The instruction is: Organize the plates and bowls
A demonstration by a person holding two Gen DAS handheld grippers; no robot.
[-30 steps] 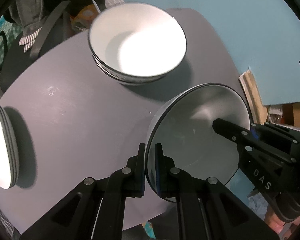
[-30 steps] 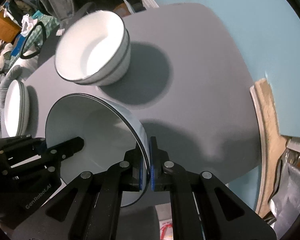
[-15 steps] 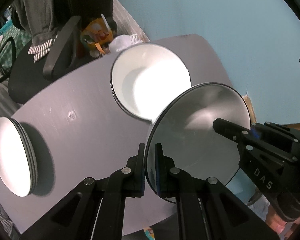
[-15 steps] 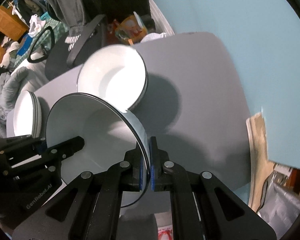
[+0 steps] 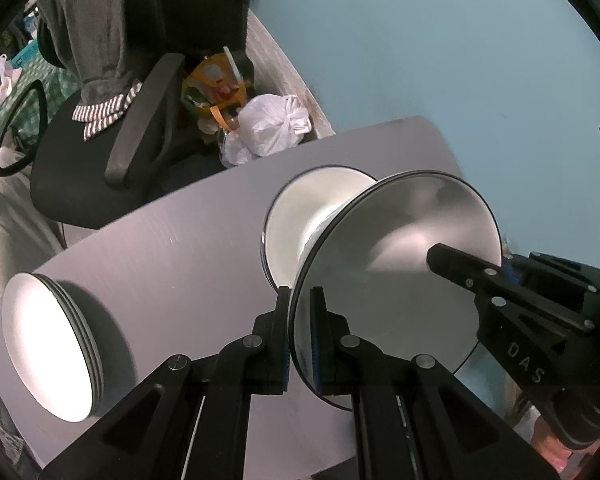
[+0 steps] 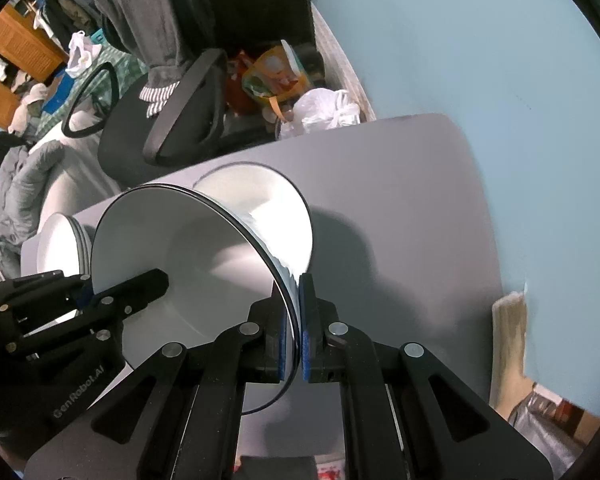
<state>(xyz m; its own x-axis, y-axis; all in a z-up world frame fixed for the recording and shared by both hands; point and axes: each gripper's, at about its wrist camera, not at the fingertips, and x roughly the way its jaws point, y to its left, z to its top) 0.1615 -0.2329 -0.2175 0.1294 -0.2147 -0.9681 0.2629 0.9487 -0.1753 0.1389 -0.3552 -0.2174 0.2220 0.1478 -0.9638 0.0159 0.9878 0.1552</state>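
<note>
**Bowl held by both tools above the desk**

A white bowl with a dark rim hangs in the air over the grey desk, tilted so that its open side faces both cameras. The left tool pinches the rim on one side, one pad outside the wall and one inside, pressed tight on the thin edge. The right tool pinches the opposite rim in the same way, its blue pads clamped on the wall. Both tools point steeply downward, and each shows in the other's view, reaching in across the bowl from the far side of its rim.

Just behind the held bowl, partly hidden by it, a stack of white bowls stands on the far part of the desk. The held bowl's wall overlaps its opening in both views; whether they touch cannot be told.

A stack of white plates rests at the left end of the desk, well apart from the bowls.

Beyond the desk's far edge stands a black office chair with a grey garment draped on it, and beside it a white plastic bag against the blue wall.
</note>
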